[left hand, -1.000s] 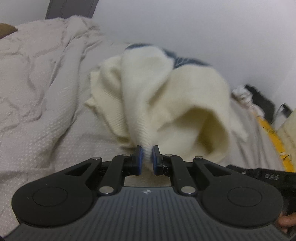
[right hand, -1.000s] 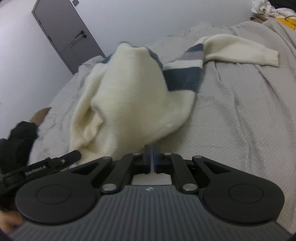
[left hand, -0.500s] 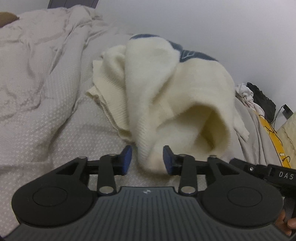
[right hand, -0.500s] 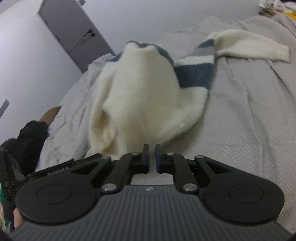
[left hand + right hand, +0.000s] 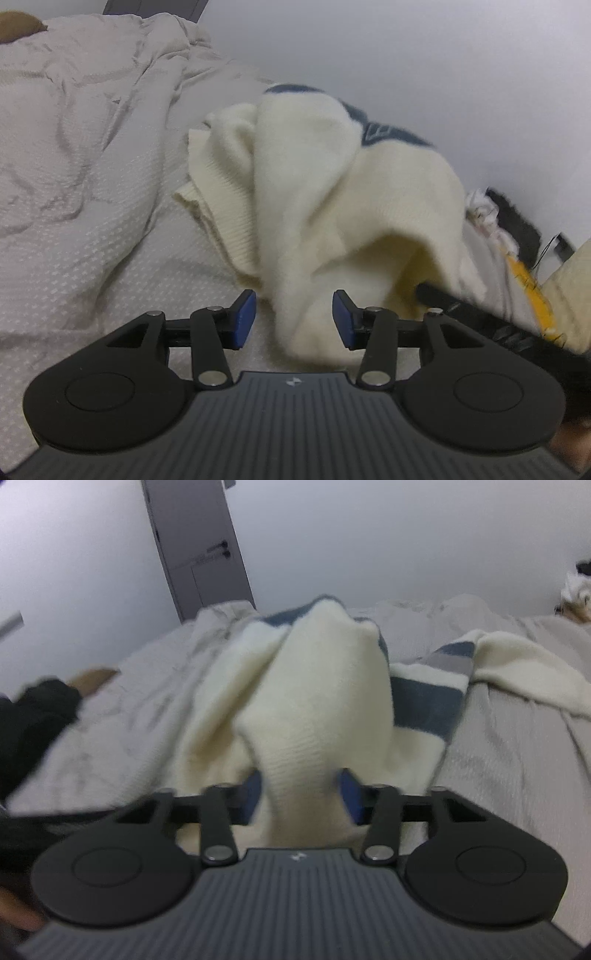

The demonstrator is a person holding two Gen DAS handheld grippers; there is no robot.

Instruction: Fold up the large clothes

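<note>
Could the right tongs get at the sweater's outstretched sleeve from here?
Probably yes. The right tongs stand open, with the sweater bunched between them; the sleeve lies flat on the bed, uncovered.

The left tongs (image 5: 293, 319) are showing a matte black body with a ribbed grey plate at the bottom centre of the frame, carrying a small pale logo. Two round black discs are sitting at lower left and lower right. Silver screws are glinting on the black link arms, and blue pads (image 5: 244, 319) are lining the fingers. The right tongs (image 5: 301, 797) are looking alike, though blurred.
</note>
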